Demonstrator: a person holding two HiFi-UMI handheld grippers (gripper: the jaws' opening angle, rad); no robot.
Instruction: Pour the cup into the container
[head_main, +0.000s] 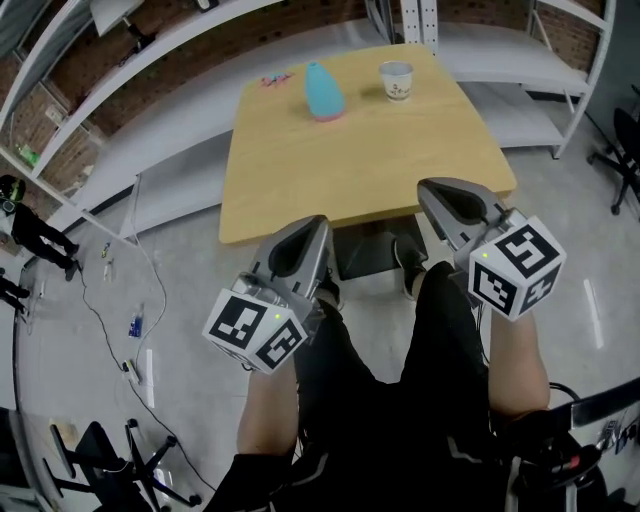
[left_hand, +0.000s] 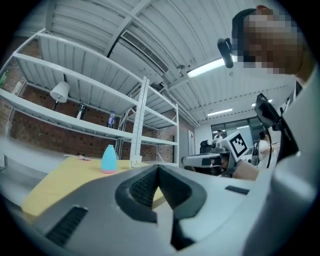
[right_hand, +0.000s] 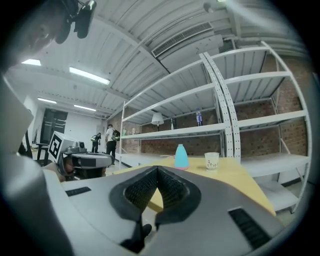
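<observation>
**Both grippers closed and empty by the table**

Your left gripper (head_main: 312, 228) and right gripper (head_main: 433, 192) each have their jaws pressed together on nothing, by the near edge of the table (head_main: 300, 190). The paper cup (head_main: 397, 81) stands upright at the far side, near the blue container (head_main: 323, 90).

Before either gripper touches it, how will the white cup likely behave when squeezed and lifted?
The cup looks like thin paper: probably light and easily crushed by a firm squeeze. Upright and narrower at its base, it may tip if nudged.
</observation>
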